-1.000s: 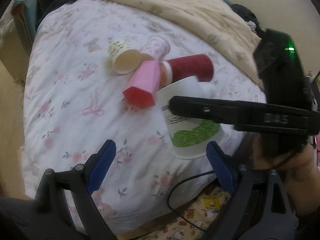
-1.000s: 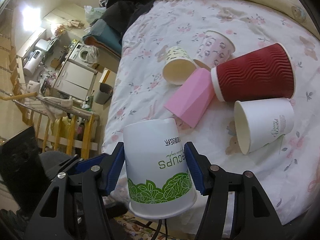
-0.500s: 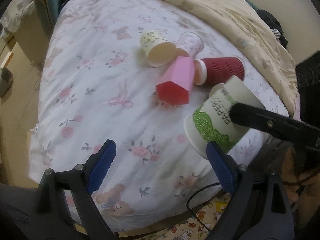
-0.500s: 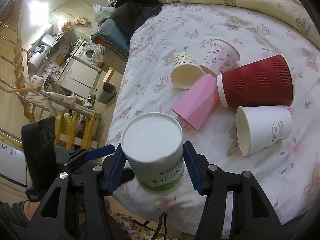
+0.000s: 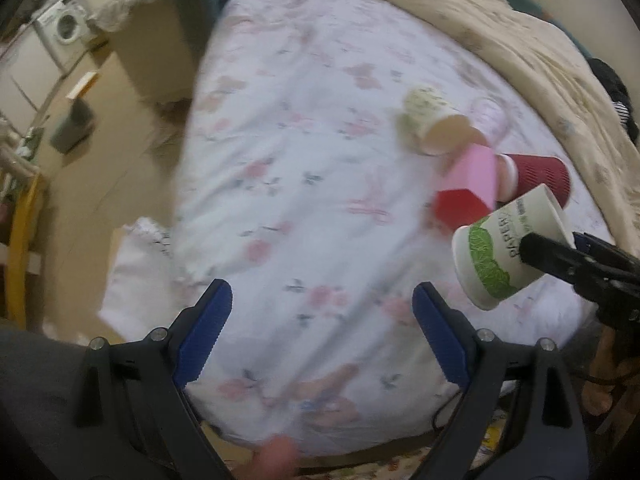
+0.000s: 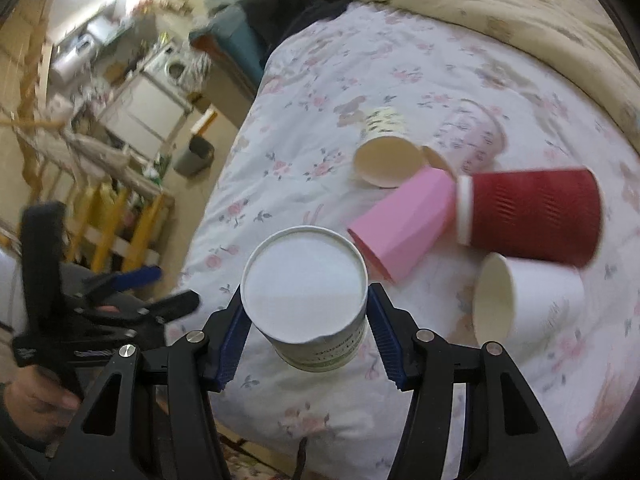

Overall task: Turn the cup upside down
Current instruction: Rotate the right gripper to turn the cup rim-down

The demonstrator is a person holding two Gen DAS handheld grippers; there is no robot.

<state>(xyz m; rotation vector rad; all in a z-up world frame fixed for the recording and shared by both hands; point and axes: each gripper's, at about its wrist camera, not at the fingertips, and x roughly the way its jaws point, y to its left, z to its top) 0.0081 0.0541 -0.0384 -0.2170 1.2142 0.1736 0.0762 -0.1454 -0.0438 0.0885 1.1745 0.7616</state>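
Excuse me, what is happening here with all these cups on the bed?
A person holds a gripping tool in each hand. The right tool is clamped on a white cup with green leaf print, held above the floral bed with its closed bottom toward the camera. The left tool is open and holds nothing. Other cups, such as the pink cup, lie on their sides.

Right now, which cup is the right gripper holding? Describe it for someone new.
On the floral bedsheet lies a cluster of paper cups on their sides. The held cup is off the sheet, near the bed's front edge, clamped in the right gripper. Only it has a green leaf band and print on white.
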